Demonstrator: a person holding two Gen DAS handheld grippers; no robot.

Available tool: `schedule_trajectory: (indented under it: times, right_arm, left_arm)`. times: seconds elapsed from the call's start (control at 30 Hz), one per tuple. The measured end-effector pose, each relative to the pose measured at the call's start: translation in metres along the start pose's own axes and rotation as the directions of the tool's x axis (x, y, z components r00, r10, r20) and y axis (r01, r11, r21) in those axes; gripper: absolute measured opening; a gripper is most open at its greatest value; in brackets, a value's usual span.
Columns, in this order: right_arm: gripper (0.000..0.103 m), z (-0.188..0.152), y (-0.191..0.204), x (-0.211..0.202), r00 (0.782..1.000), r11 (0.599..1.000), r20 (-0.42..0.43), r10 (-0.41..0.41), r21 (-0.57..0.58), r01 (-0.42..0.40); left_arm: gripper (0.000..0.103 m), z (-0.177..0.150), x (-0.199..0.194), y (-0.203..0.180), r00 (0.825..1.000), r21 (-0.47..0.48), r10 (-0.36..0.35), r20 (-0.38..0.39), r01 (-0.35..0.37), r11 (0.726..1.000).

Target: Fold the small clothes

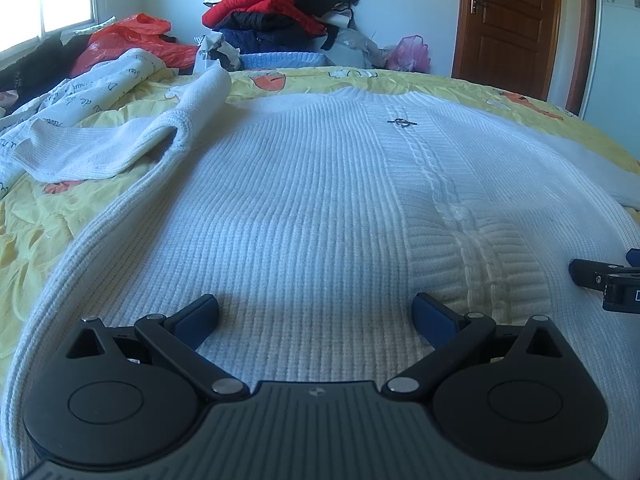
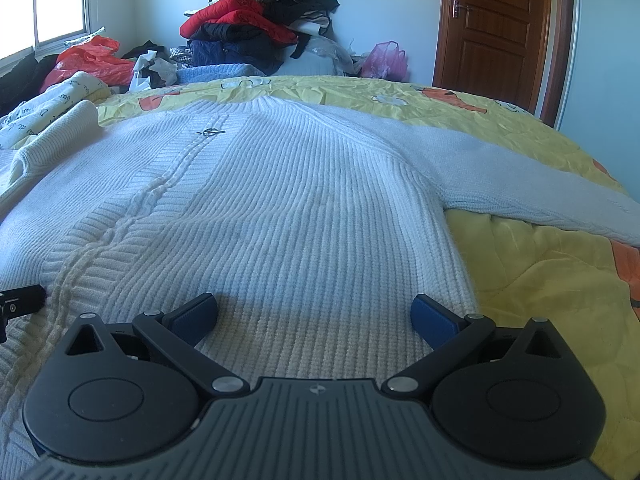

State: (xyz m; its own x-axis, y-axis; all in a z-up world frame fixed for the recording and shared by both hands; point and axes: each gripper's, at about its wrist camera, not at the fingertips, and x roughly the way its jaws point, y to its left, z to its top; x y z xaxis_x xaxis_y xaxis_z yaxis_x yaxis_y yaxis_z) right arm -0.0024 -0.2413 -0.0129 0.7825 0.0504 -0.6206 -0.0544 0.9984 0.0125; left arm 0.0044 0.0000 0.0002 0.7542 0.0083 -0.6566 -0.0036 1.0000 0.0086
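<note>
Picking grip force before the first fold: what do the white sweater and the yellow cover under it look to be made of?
White sweater: thick, soft matte knit, likely wool or acrylic; clear vertical ribs and a cable braid down the front. Yellow cover: thin woven fabric, slightly smooth, probably quilted cotton or polyester; fine wrinkles and stitched puffed lines show.

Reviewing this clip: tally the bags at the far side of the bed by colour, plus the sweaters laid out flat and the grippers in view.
Red-orange plastic bag: 1
Pink plastic bag: 1
White knit sweater spread flat: 1
Grippers, both with jaws open over the hem: 2, the left gripper and the right gripper
Total: 5
</note>
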Motion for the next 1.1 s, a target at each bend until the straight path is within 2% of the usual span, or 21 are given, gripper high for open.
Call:
schedule_trajectory:
  times: [1.1]
  right_arm:
    - [0.103,-0.0005,-0.0005,0.0006,1.0,1.0,0.001,0.003,0.001,-0.003]
  left_arm:
    - [0.103,-0.001,-0.0029,-0.0033,1.0,0.005,0.004,0.006,-0.004,1.0]
